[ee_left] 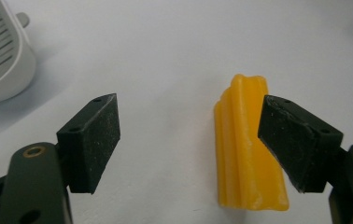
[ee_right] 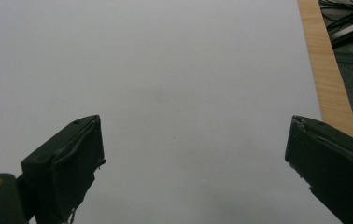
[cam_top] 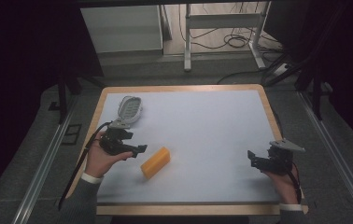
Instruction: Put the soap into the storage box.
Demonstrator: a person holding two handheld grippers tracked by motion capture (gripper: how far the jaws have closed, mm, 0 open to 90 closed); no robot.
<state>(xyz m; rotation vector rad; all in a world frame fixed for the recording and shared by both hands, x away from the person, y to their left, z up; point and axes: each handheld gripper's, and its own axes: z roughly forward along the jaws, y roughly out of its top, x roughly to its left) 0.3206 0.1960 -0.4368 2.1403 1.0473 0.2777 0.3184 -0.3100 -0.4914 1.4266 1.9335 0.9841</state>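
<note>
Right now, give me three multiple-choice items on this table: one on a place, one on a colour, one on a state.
1. Where does the block lie?
A. just right of the left tongs
B. beside the right tongs
C. inside the white strainer

2. What colour is the block?
A. blue
B. yellow-orange
C. green

3. How do the left tongs stand?
A. shut on the block
B. shut on nothing
C. open

Answers: 1 A, the high view shows the block next to them; 2 B, both views show that colour; 3 C, the left gripper view shows a wide gap between the jaws.
</note>
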